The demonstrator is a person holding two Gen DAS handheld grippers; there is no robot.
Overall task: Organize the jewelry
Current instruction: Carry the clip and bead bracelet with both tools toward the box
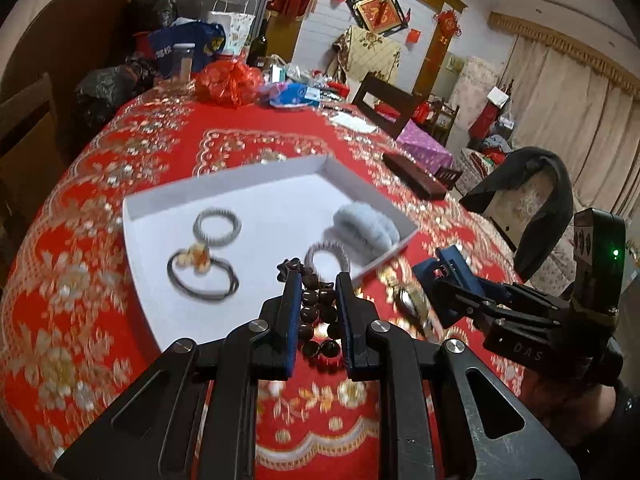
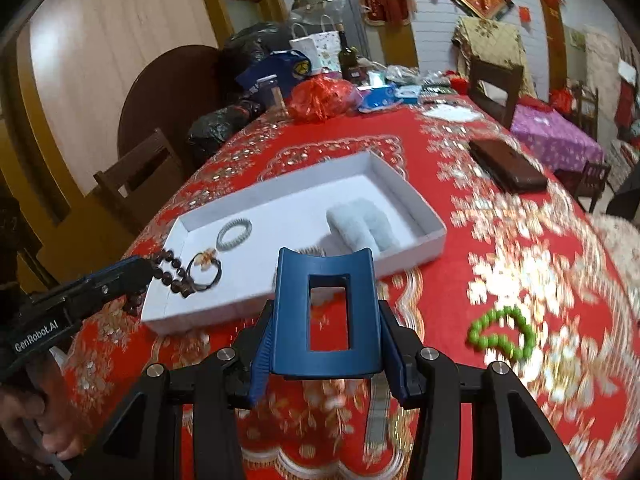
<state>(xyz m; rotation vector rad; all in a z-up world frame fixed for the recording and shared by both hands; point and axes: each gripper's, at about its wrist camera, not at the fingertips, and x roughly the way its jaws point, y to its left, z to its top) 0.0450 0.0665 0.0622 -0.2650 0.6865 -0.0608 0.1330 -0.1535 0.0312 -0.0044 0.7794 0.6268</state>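
A: Holding what? Left gripper (image 1: 318, 312) fingers narrow, clamped on dark brown wooden bead bracelet (image 1: 316, 308), over the shallow white cardboard tray's (image 1: 224, 196) near edge, probably for dropping in.

B: Right gripper (image 2: 326, 344) fingers grip blue plastic hair claw (image 2: 326, 312); green bead bracelet (image 2: 502, 334) lies on bench, right of them.

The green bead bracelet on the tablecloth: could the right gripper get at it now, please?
Probably not yet: the right gripper is shut on a blue hair claw. The green bead bracelet lies uncovered on the tablecloth.
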